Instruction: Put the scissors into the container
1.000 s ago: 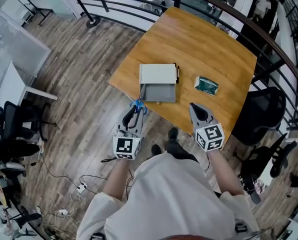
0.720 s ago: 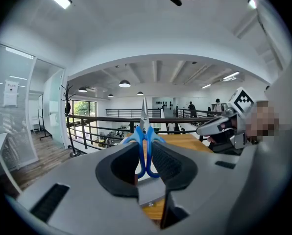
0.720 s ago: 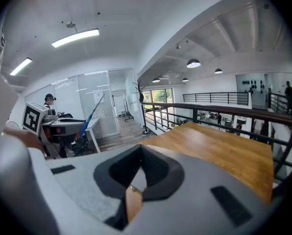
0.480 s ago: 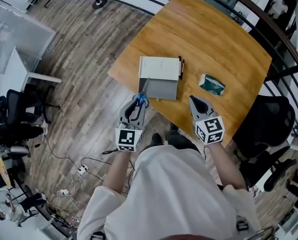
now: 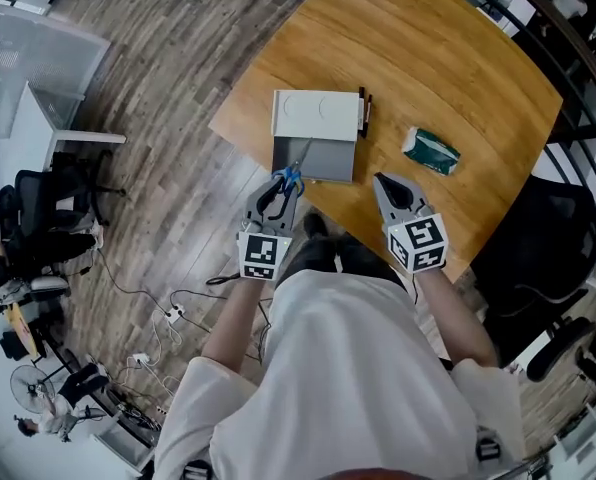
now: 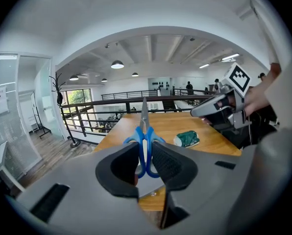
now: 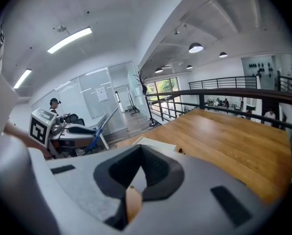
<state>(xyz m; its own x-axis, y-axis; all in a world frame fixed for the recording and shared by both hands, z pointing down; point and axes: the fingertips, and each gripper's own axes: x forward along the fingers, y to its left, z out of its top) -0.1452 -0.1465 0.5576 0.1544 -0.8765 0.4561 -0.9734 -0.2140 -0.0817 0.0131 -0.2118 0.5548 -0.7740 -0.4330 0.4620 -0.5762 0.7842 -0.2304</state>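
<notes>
My left gripper (image 6: 145,155), low in the middle of the head view, keeps its fingers pressed on the blue handles of the scissors (image 6: 144,131), with the blades sticking out ahead. In the last second I have carried them in from the near edge of the table (image 5: 428,58). The tip now reaches over the open tray of the container (image 5: 315,118) just above, so I judge the drop is close. My right gripper (image 5: 384,182), right of centre, has its fingers together and empty.

Bright even ceiling light, soft shadows; gripper views fisheye-warped, dark vignetted corners; sharp focus.
</notes>
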